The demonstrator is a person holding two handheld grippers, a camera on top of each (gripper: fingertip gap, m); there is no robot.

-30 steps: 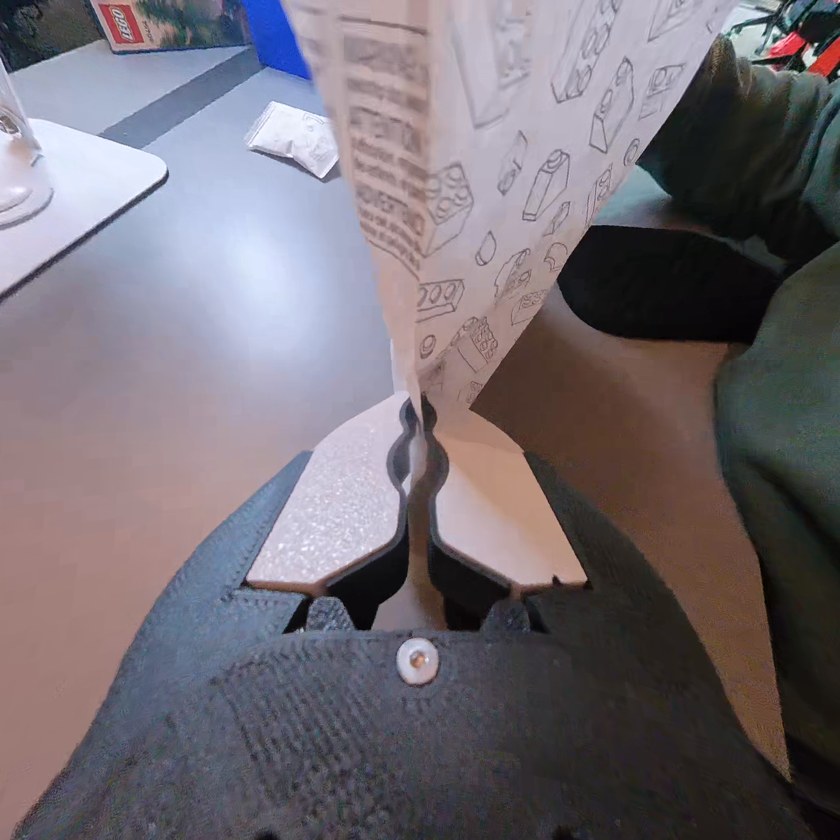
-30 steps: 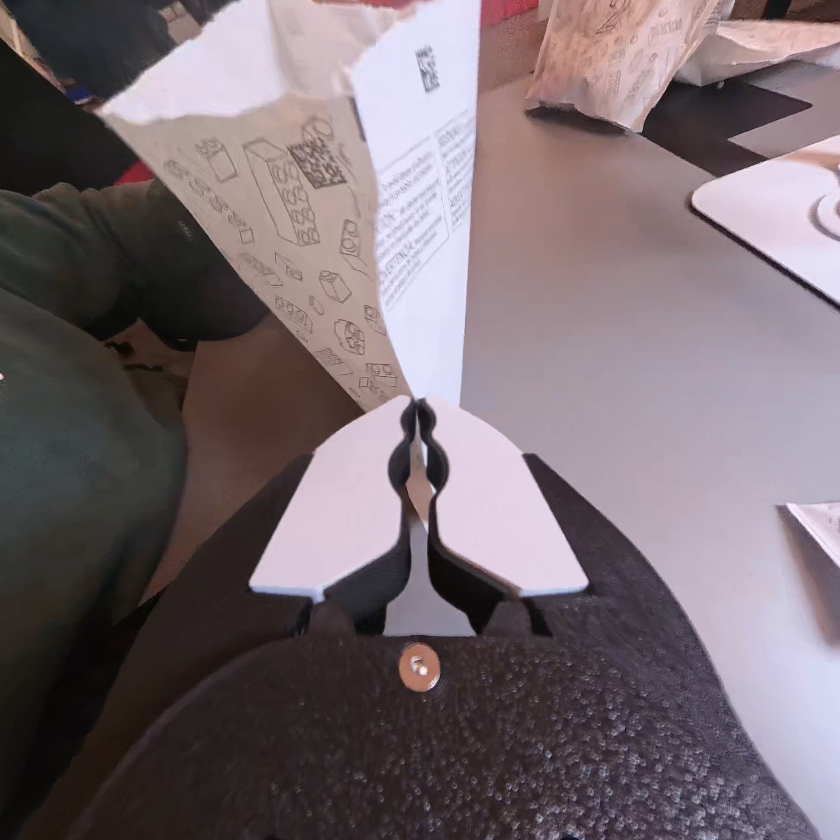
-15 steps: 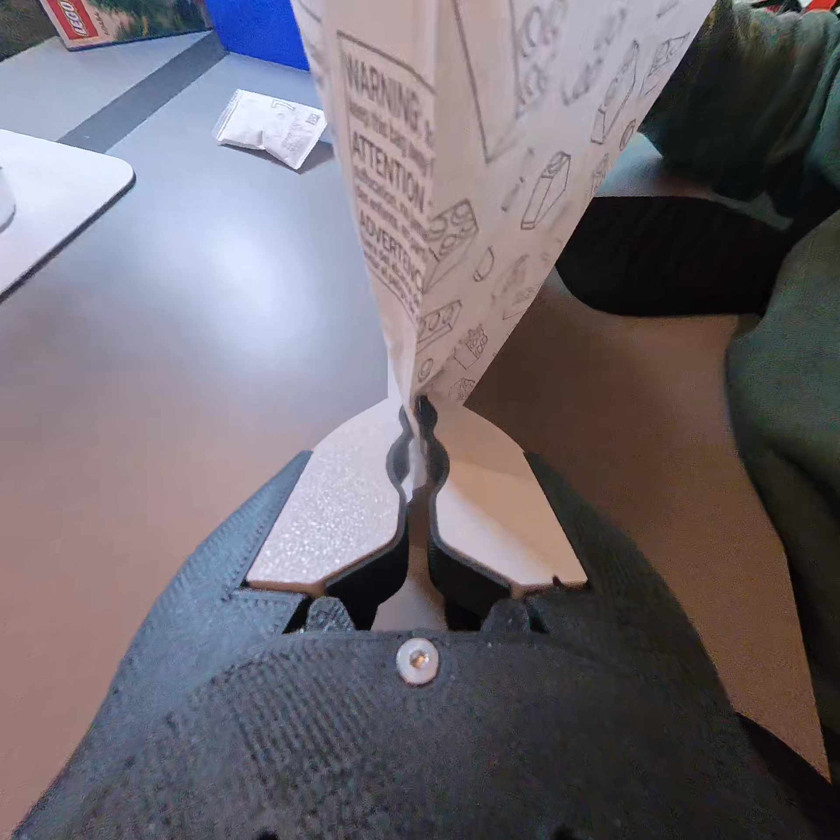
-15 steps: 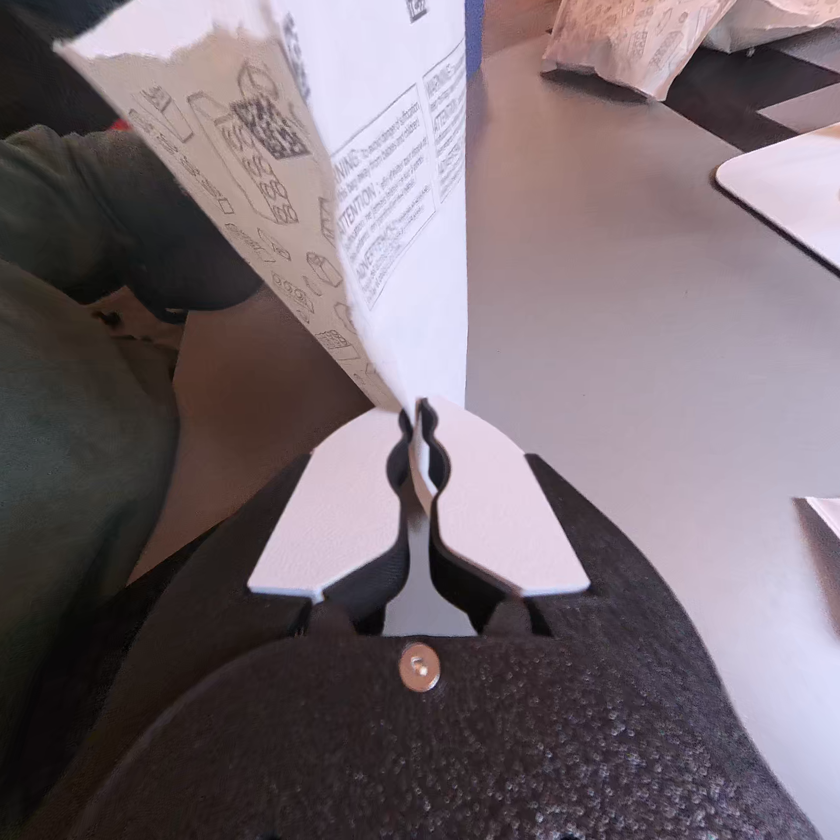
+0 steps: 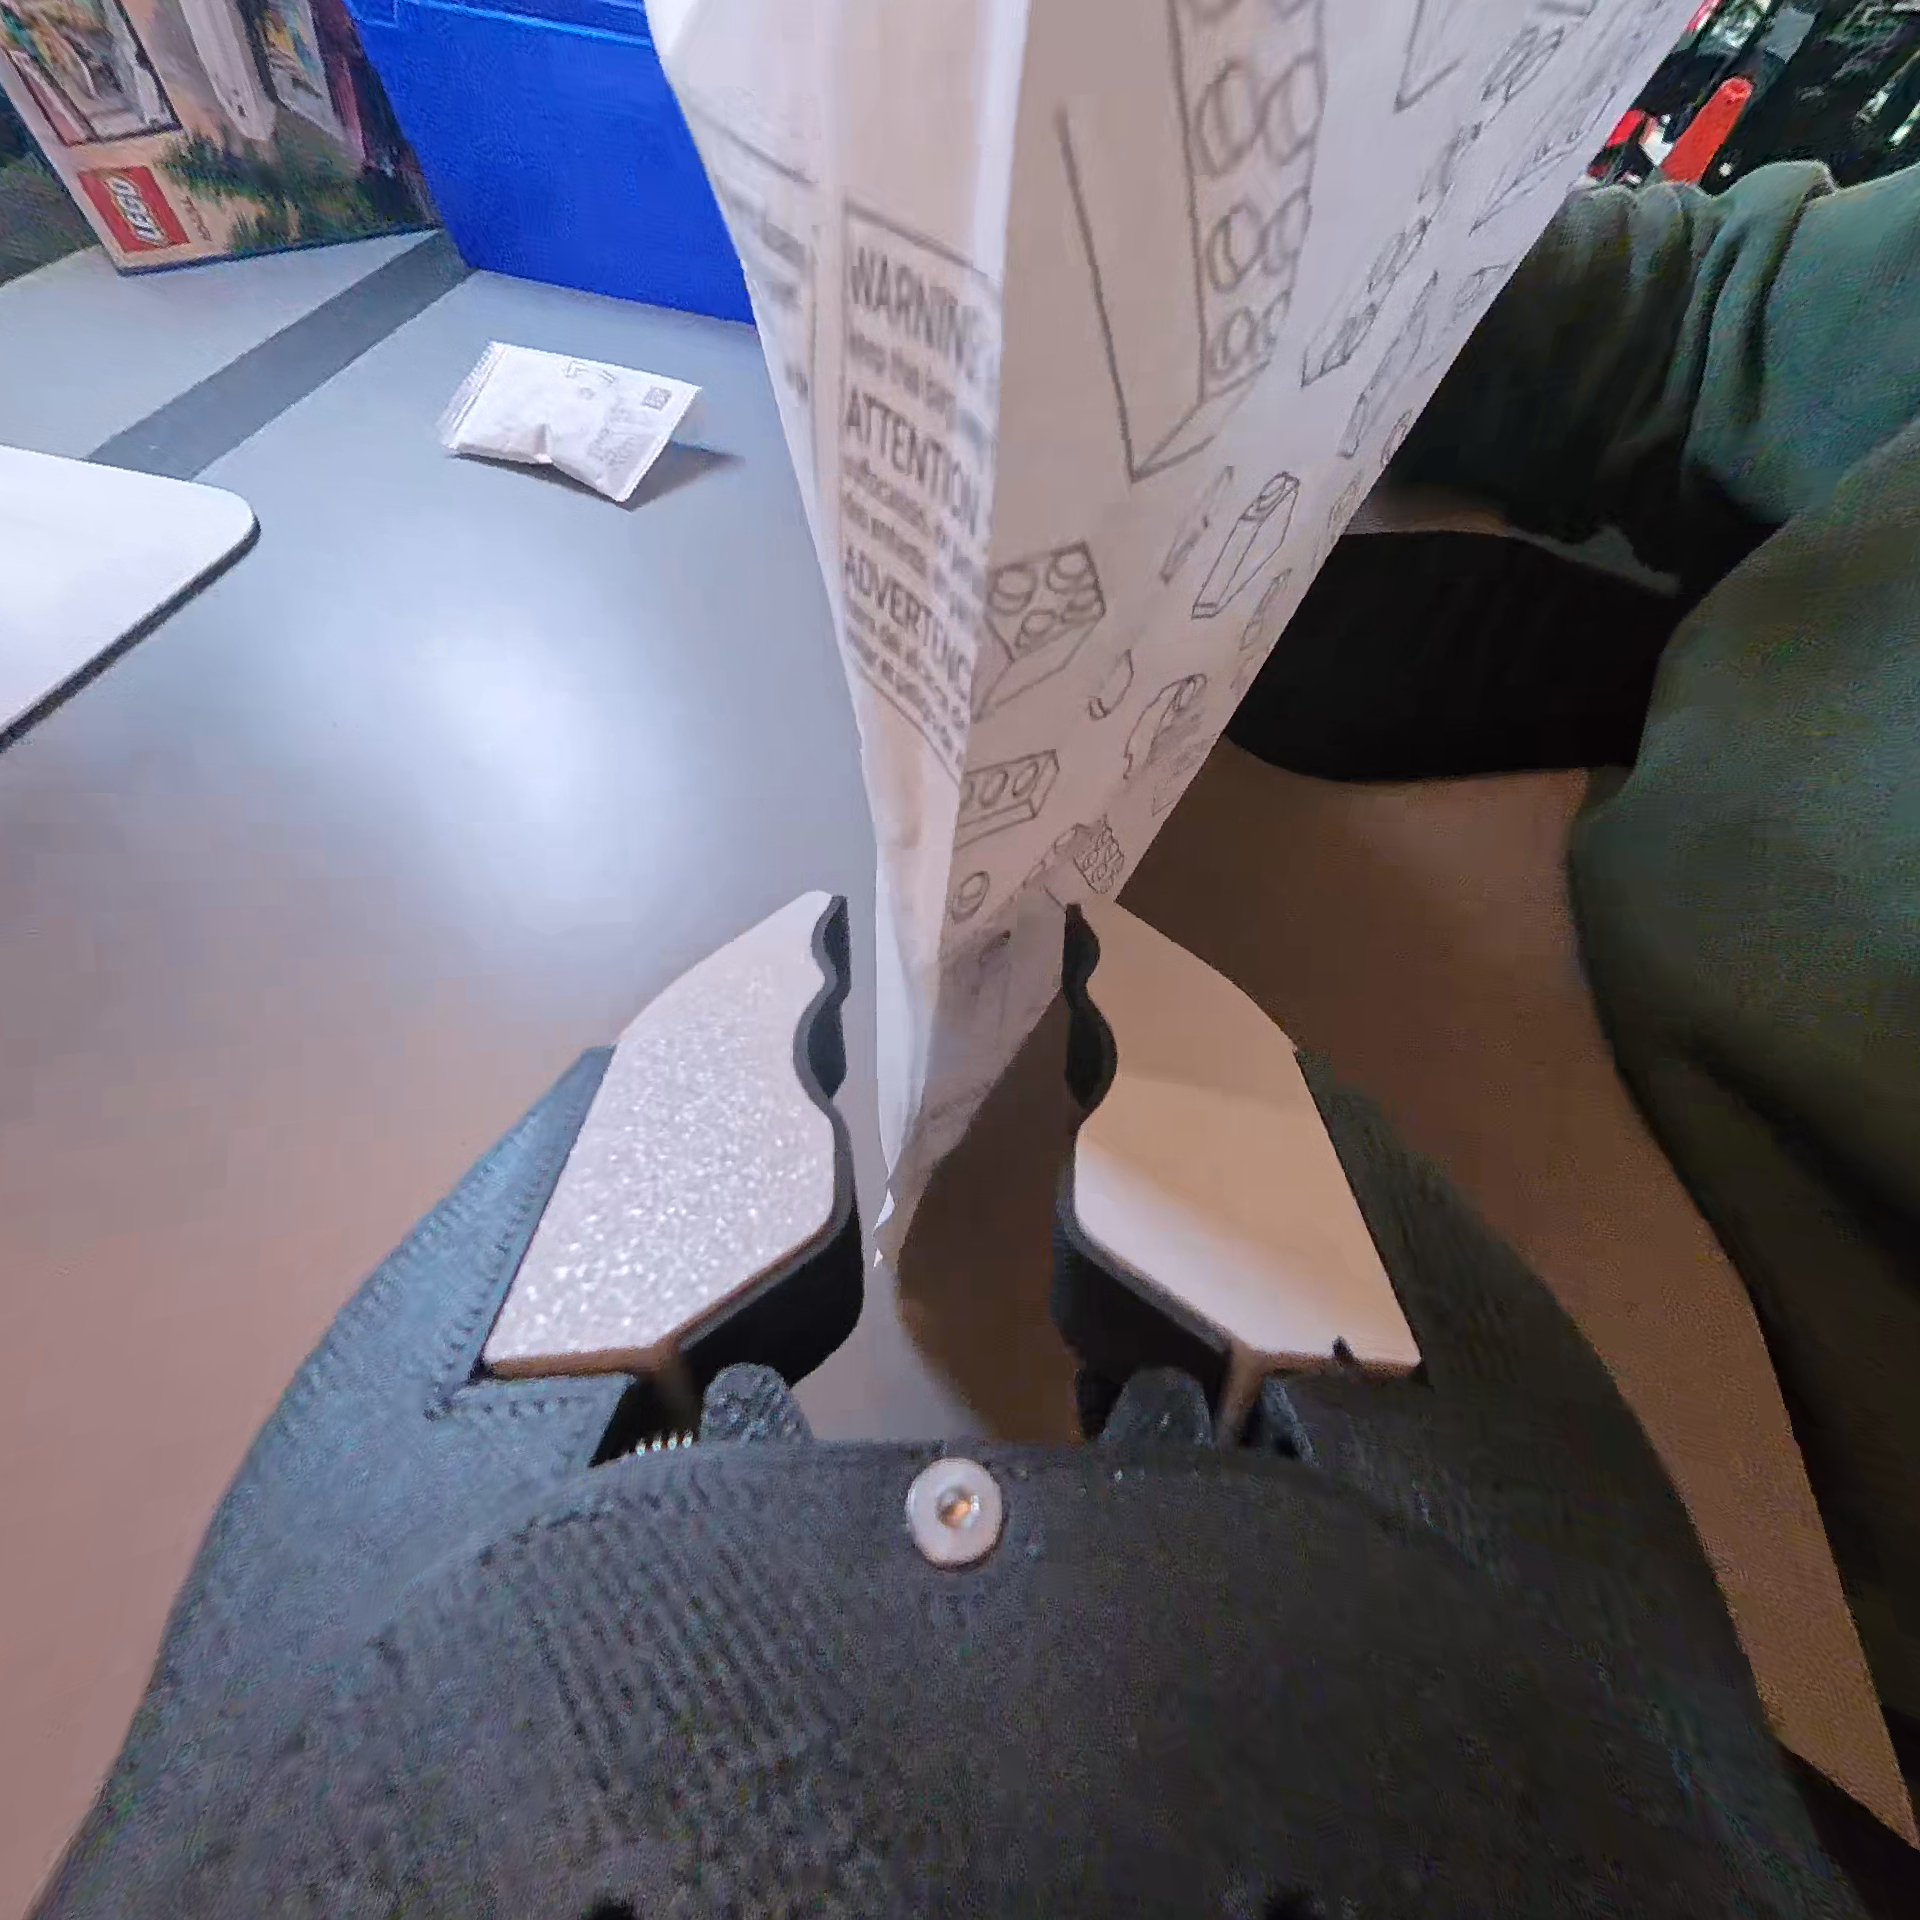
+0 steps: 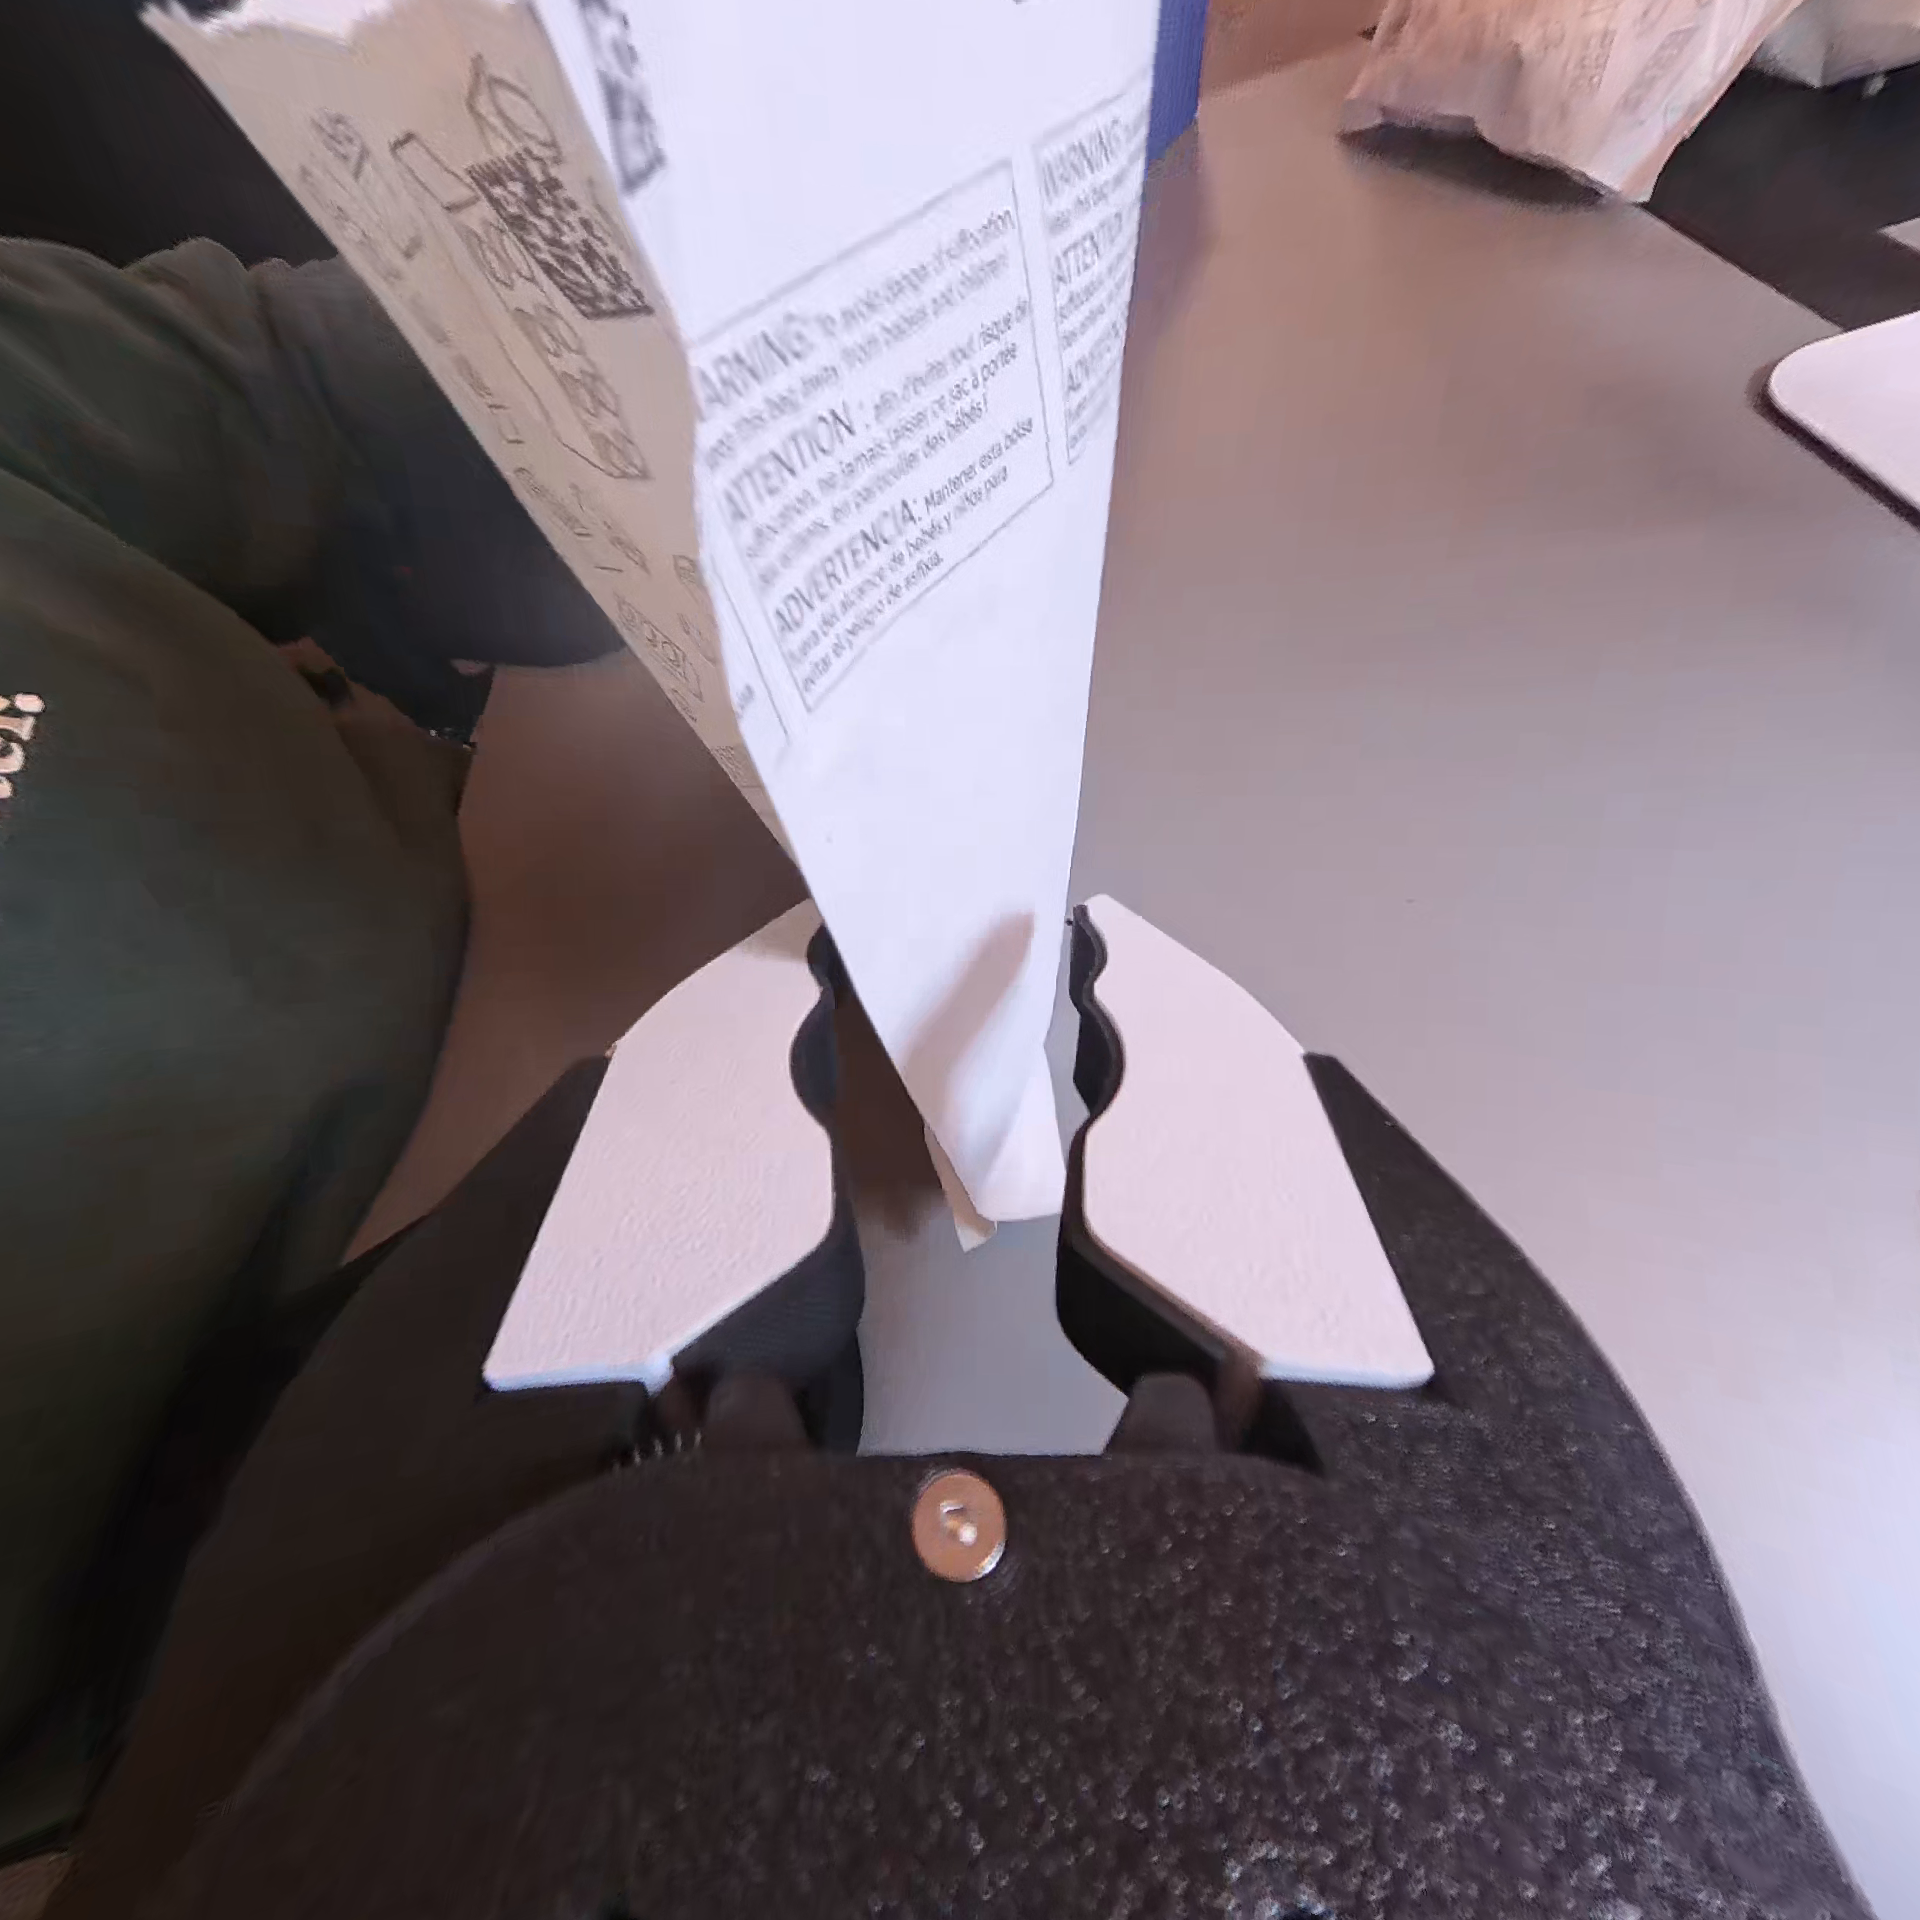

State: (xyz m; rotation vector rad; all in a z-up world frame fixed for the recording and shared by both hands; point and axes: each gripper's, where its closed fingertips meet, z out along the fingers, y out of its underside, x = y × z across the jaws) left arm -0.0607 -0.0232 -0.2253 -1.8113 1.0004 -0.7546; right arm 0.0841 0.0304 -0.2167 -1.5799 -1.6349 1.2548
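The white paper bag with little brick drawings printed on it fills the top middle of the left wrist view and comes down to a point in the middle of the frame. Its bottom corner hangs between the two fingers of the left gripper. The fingers stand apart. There is a gap between the left finger and the paper. At the right fingertip the paper comes very close, and I cannot tell if it touches.

In the right wrist view the same paper bag fills the top middle, with a torn edge at the upper left. Its other corner hangs down between the fingers of the right gripper. These fingers are apart too, and they do not squeeze the paper. The paper lies close along the right finger.

Under it all is a smooth grey table. In the upper left of the left wrist view lies a small white paper packet. Behind it stand a blue plastic bin and a colourful cardboard box. A flat white board with round corners sits at the left edge. A person's dark green sleeve is on the right. In the upper right of the right wrist view sits another crumpled printed paper bag.
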